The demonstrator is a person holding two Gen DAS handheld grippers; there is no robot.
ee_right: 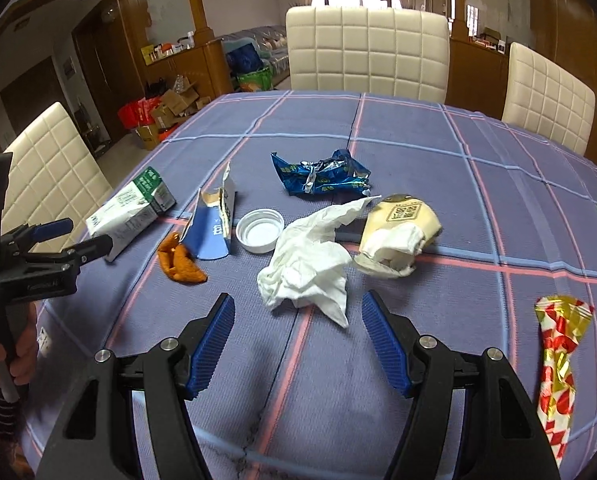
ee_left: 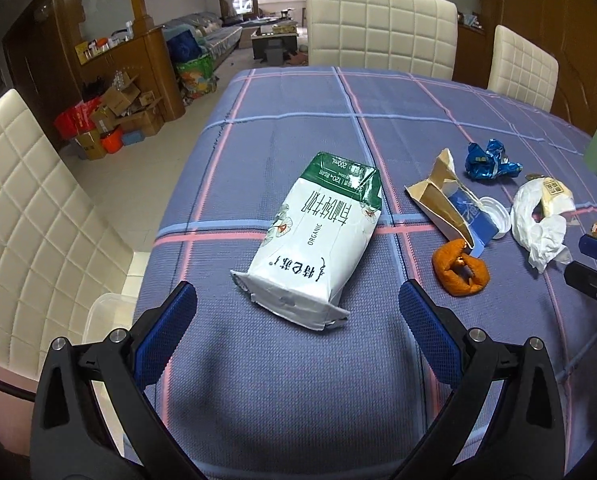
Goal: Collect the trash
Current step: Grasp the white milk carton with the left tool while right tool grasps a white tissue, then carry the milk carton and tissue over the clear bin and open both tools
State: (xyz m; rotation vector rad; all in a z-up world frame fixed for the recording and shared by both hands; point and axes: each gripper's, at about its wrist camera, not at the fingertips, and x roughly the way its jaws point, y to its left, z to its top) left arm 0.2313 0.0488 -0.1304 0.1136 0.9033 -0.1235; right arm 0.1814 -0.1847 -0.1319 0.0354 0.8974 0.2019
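Scattered over the tabletop [ee_right: 418, 152], which wears a blue-purple cloth crossed by pink and pale-blue lines, lies the trash. A flattened white milk carton with a green top and the word ORGANIC [ee_left: 318, 236] lies on its side just ahead of the left gripper [ee_left: 298, 312], nearest the left edge of the cloth. To its right a torn blue and white paper carton, ripped open to its brown inside [ee_left: 450, 208], stands beside a curl of orange peel [ee_left: 460, 272] and a round white plastic lid [ee_right: 259, 231]. Farther back sits a crumpled blue foil wrapper [ee_right: 322, 174]. A crumpled white paper tissue [ee_right: 306, 268] lies directly ahead of the right gripper [ee_right: 298, 344], touching a squashed cream paper cup with a printed code [ee_right: 398, 232] that has more tissue stuffed in its mouth. A twisted red, white and gold foil wrapper [ee_right: 558, 364] lies apart near the right edge.

The left gripper's blue-padded fingers [ee_left: 166, 336] stand wide apart with nothing between them, the carton's crushed end lying just beyond their tips. The right gripper's fingers [ee_right: 214, 344] are also spread, empty, with the tissue's lowest corner reaching toward the gap. In the right wrist view a hand [ee_right: 2, 356] grips the left tool's handle.

Quilted cream chairs [ee_right: 368, 50] ring the table. A clear plastic bin [ee_left: 106, 316] shows below the table's left edge, and cardboard boxes [ee_left: 118, 108] crowd the floor beyond. Nothing lies over the carton or the tissue.
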